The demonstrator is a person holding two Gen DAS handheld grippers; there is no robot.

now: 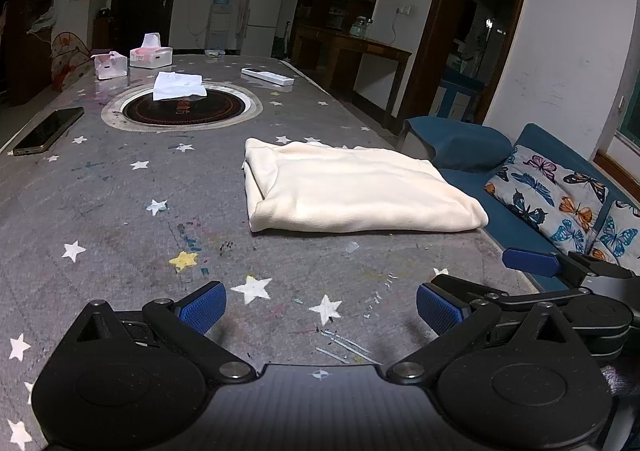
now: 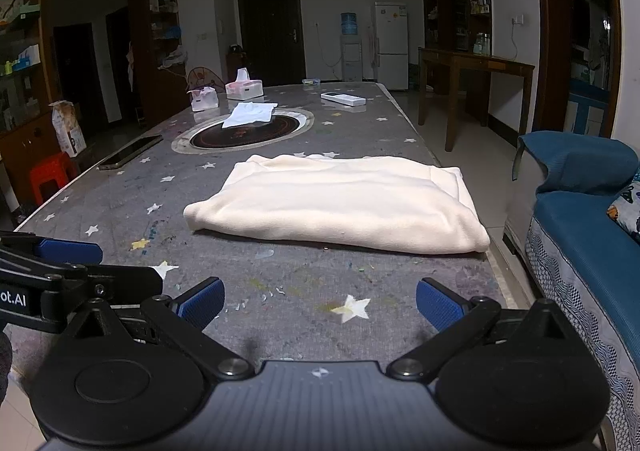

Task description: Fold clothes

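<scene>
Garment (image 1: 352, 191) folded into a thick cream rectangle, lying flat on the worktop (image 1: 120, 191) against its sofa-side edge, one corner reaching that edge. Your left gripper (image 1: 321, 309) sits low over the near part of the worktop, fingers (image 1: 202, 307) spread wide, nothing between them; the garment is ahead and slightly right of it, apart from the blue pads. Your right gripper (image 2: 320, 307) is beside it at the near edge, fingers (image 2: 438, 309) equally wide and holding nothing, the garment straight ahead with a strip of bare starred cover between.

Each gripper shows in the other's view: the right one at the right margin of the left wrist view, the left one at the left margin of the right wrist view.

Farther along the worktop: a round inset hotplate (image 1: 184, 109) with a white cloth (image 1: 178, 87) partly over its far rim; a phone (image 1: 48, 131) near the edge opposite the sofa; two tissue boxes (image 1: 150, 53) and a white remote (image 1: 267, 77) toward the far end. Blue sofa (image 2: 580, 219) with a butterfly cushion (image 1: 548, 187) stands just beside the worktop's right edge.
</scene>
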